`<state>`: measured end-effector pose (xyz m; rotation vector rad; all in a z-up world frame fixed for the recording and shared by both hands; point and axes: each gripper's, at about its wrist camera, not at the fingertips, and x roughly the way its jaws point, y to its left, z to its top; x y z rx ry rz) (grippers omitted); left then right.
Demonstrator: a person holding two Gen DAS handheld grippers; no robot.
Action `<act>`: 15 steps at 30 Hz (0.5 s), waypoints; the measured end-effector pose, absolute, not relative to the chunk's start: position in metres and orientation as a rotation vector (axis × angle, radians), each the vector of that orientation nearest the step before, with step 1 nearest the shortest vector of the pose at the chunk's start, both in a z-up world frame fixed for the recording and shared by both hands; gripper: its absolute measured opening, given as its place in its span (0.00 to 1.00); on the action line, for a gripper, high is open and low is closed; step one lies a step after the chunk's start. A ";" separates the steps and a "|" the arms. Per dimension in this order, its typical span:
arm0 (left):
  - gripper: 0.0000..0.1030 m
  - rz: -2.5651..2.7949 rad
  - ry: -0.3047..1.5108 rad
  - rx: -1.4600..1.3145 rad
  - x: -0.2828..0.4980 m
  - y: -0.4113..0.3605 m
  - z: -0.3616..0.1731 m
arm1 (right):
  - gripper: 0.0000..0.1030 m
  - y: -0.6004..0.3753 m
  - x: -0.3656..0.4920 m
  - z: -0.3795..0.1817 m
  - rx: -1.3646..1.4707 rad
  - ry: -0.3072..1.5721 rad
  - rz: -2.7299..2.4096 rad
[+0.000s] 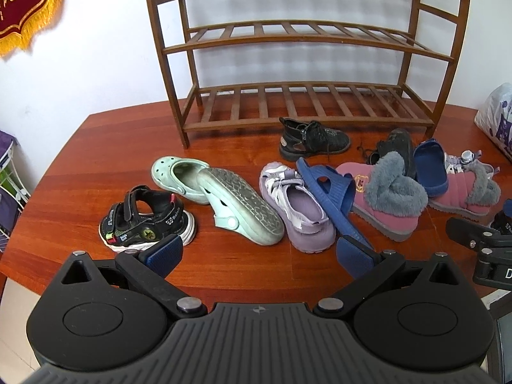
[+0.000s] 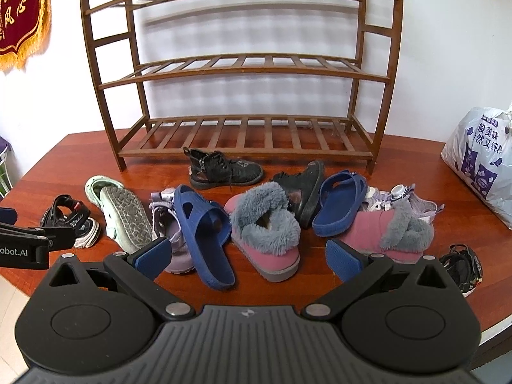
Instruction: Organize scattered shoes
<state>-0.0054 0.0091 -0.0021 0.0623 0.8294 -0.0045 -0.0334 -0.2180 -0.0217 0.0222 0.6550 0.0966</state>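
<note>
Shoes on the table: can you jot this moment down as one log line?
stage: start | left gripper: open, empty | right gripper: open, empty | shoes: scattered | rack: empty

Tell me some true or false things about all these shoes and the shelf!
1. The wooden shoe rack has shoes on its shelves. False: all shelves are bare; the shoes lie on the table.
2. One mint green clog lies with its sole showing. True.
3. The left gripper holds a blue slipper. False: its jaws are open and hold nothing.
4. One black boot stands upright just in front of the rack. True.
5. The pink boots have grey fur. True.
</note>
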 end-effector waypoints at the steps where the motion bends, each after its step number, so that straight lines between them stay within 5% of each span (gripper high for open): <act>1: 1.00 -0.003 0.831 0.062 -0.007 0.007 -0.002 | 1.00 -0.217 -0.034 -0.022 0.022 0.660 0.097; 15: 1.00 0.000 0.842 0.049 -0.013 0.003 -0.008 | 1.00 -0.216 -0.037 -0.027 0.023 0.684 0.096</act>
